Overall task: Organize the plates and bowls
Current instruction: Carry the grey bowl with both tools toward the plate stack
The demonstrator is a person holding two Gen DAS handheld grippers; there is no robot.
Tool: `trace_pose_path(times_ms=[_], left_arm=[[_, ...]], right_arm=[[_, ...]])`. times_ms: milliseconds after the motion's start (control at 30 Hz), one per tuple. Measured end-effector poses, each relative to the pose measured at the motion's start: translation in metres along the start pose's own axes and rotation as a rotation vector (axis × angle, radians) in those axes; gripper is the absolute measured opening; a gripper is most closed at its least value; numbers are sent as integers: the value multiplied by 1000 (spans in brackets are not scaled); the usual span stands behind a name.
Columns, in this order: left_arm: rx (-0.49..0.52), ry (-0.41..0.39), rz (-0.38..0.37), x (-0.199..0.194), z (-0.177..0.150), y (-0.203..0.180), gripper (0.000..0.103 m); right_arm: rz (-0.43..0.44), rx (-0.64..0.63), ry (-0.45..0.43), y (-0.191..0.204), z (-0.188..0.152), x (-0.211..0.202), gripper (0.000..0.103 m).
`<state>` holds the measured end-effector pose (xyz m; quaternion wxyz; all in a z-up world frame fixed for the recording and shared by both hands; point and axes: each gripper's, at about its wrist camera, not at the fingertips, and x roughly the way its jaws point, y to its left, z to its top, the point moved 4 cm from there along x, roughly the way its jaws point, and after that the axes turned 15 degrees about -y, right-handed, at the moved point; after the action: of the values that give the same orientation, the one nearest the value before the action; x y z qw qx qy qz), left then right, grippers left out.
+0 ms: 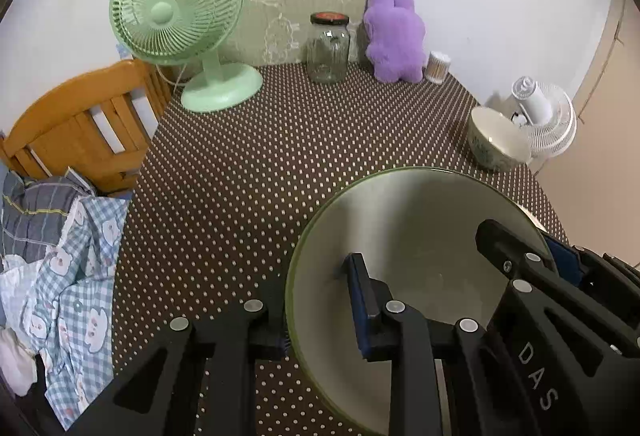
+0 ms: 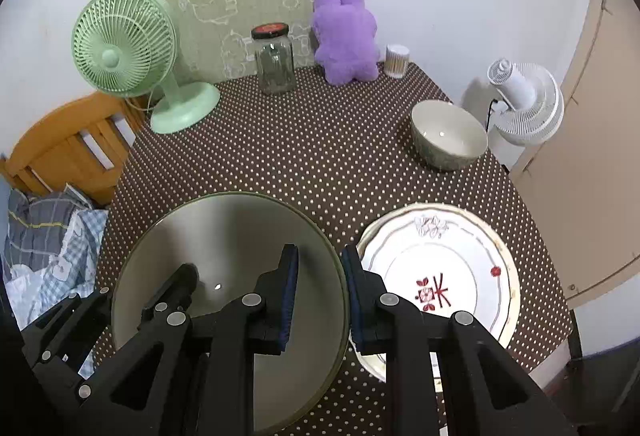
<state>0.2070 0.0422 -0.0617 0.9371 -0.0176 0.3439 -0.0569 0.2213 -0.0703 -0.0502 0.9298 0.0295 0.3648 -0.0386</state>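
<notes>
Right wrist: we find both tongs (image 2: 318, 300) clamped on opposite rims of the green plate (image 2: 224, 236); stiff, slippery, breakable.

Even, soft indoor light; sharp centres, fisheye bending with dark vignetted corners; a small glare spot inside the green-rimmed bowl (image 2: 218, 286).

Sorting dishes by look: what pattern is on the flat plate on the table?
White plate with red flowers and grey scrolled rim lines; clearest in the right wrist view.
</notes>
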Motion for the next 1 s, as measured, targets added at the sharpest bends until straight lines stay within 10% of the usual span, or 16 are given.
trace_pose_path(times_ms=[1000], left_arm=[[109,72,53,24,-31,-1,22]], right_arm=[[42,84,132,-6,-50,40,26]])
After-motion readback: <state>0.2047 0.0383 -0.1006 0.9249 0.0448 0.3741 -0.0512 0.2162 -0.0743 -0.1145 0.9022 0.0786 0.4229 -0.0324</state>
